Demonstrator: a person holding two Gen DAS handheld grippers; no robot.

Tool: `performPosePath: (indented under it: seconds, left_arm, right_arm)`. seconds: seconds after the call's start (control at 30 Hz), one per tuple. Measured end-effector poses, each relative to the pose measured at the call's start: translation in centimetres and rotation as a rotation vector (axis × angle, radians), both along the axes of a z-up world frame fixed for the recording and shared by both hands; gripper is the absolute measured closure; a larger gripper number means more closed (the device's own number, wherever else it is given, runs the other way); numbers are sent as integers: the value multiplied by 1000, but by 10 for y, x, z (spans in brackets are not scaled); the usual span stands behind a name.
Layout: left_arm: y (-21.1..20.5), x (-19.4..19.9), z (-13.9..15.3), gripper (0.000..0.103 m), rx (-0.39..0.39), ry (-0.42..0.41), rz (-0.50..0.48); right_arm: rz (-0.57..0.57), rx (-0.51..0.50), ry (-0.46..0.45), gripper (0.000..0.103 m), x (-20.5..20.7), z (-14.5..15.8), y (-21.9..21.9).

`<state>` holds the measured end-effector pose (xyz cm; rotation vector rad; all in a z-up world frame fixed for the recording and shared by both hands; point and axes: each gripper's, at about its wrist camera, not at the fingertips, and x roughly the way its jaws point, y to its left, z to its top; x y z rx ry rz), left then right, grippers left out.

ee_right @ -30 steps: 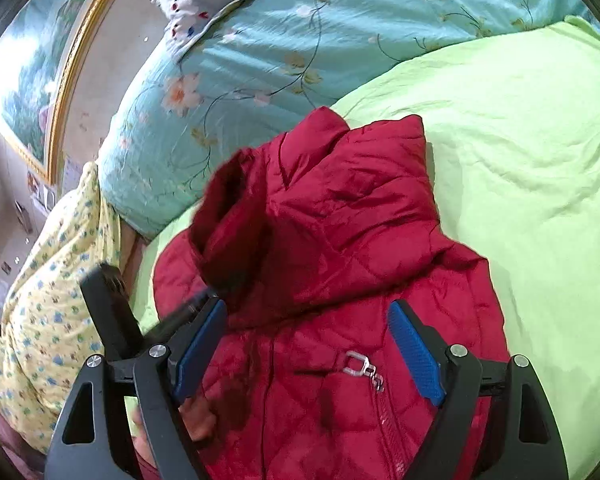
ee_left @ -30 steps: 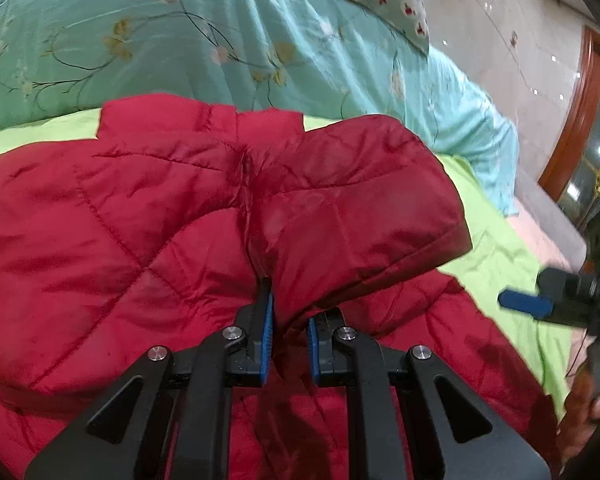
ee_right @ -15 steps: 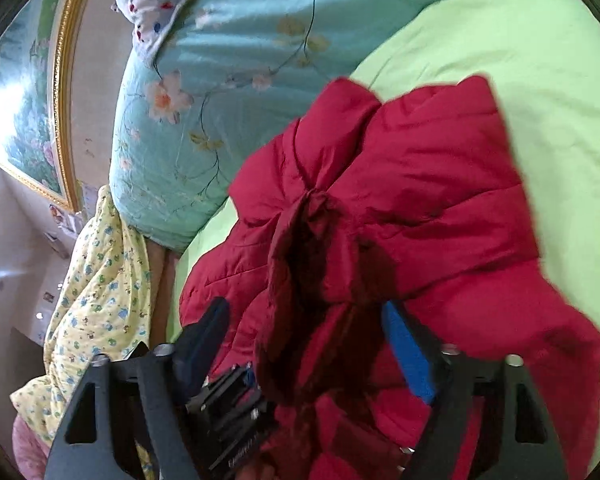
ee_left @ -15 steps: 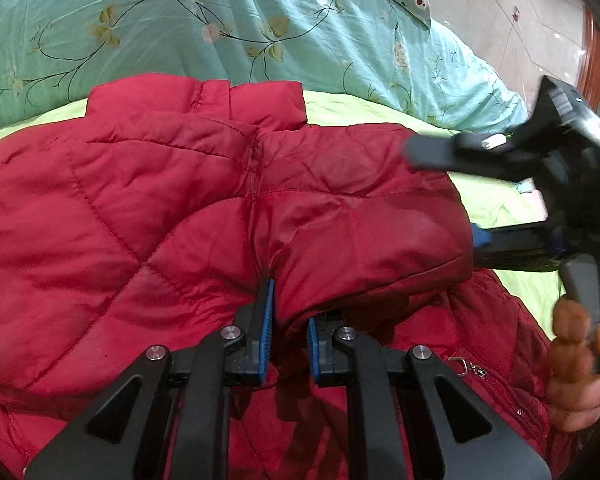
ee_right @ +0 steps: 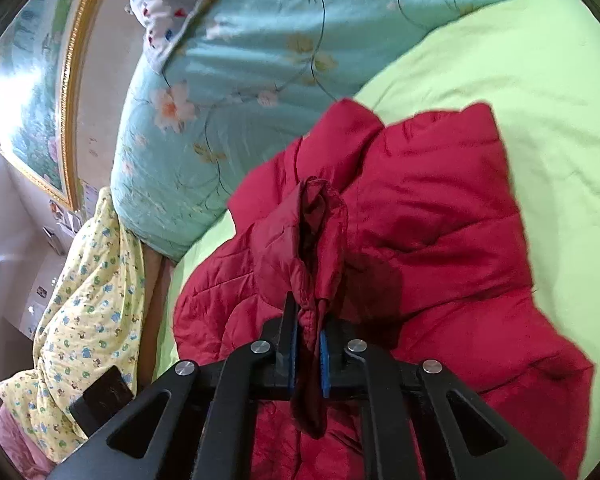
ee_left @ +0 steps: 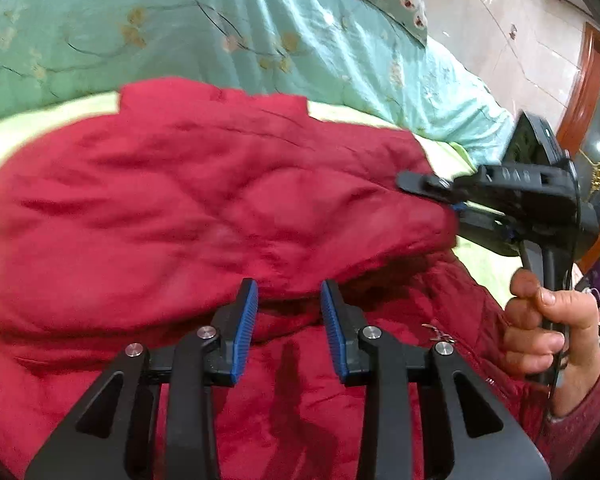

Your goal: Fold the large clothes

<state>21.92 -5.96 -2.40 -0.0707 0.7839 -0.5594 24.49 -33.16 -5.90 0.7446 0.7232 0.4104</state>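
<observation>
On green bedding, rumpled, seemingly quilted red jacket

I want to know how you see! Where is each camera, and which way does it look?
Left wrist: on the left tool, looking along its open fingers at the red jacket; the right hand shows.
Right wrist: on the right tool, which pinches the cuff.
Both see the jacket and blue quilt.

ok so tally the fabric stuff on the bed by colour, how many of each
red: 1, the quilted jacket
lime green: 1, the bedsheet
teal floral: 1, the quilt
pale with red spots: 1, the pillow
yellow print: 1, the blanket
total: 5
</observation>
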Motion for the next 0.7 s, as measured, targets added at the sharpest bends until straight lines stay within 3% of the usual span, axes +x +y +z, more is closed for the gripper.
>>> performPosePath:
  seconds: [0.13, 0.27, 0.43, 0.5, 0.6, 0.7]
  left_arm:
    - [36, 13, 20, 69, 14, -43, 103]
    - [68, 43, 26, 69, 22, -32, 195]
    - [81, 79, -9, 69, 33, 82, 213]
    - [81, 82, -23, 69, 39, 108, 199]
    - [76, 80, -33, 68, 57, 98, 203]
    - [74, 80, -34, 68, 68, 92, 203]
  right_arm:
    - [-45, -59, 16, 96, -4, -3, -11]
    - [-57, -126, 68, 96, 1, -18, -10]
    - [-70, -193, 83, 95, 3, -24, -7]
    - [-88, -218, 83, 90, 1, -19, -7]
    - [-152, -299, 35, 85, -13, 3, -4]
    - [-213, -432, -82, 84, -30, 33, 11]
